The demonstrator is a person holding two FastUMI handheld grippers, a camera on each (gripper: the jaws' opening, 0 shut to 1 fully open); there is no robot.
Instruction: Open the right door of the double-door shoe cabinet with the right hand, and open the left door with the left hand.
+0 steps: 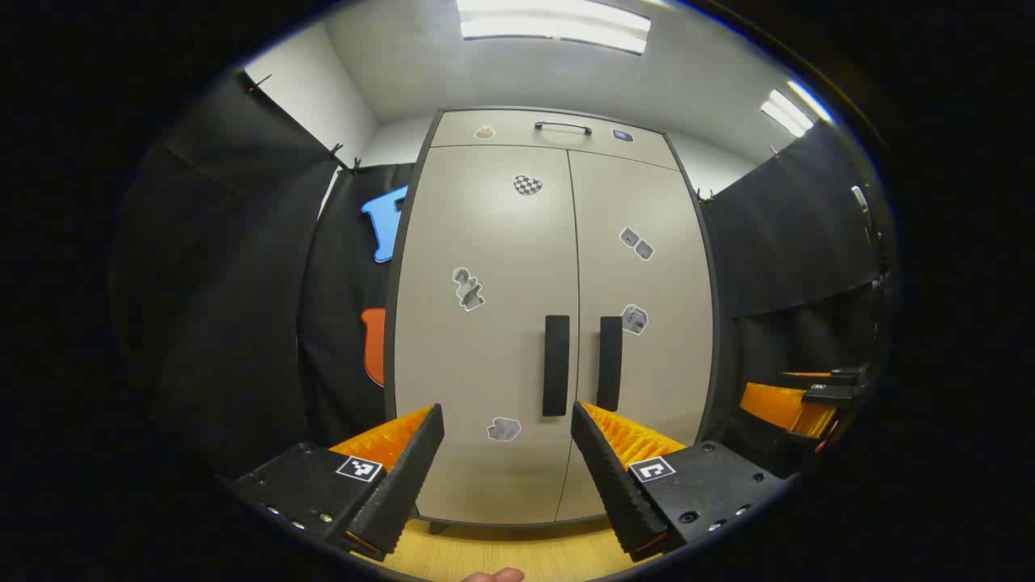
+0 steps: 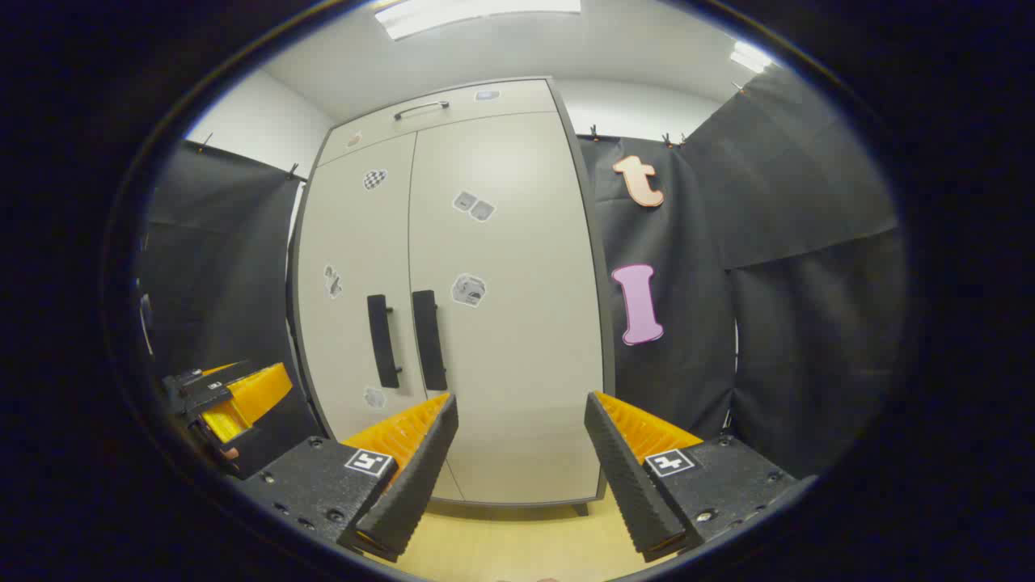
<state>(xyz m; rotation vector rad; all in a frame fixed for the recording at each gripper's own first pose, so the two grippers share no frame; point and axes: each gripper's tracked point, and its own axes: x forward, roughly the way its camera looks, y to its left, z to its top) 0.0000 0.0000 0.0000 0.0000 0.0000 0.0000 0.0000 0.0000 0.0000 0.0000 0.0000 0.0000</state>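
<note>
A tall beige shoe cabinet stands ahead with both doors closed. Its left door point(image 1: 485, 323) carries a black vertical handle point(image 1: 555, 365), and the right door point(image 1: 643, 323) has a matching handle point(image 1: 610, 363) beside the centre seam. My left gripper point(image 1: 508, 453) is open, short of the cabinet, its fingers framing the lower part of the doors. In the right gripper view, the right door point(image 2: 509, 323) and its handle point(image 2: 429, 329) sit up and to the left of my open right gripper point(image 2: 521, 440); the left handle point(image 2: 383, 340) is beside it. Each gripper shows at the other's side: right point(image 1: 800, 400), left point(image 2: 230, 400).
A drawer with a metal handle point(image 1: 563, 127) tops the cabinet. Black cloth walls close in on both sides. A light wooden floor point(image 1: 501, 554) runs under the cabinet's short feet. A fingertip point(image 1: 495, 575) shows at the bottom edge of the left gripper view.
</note>
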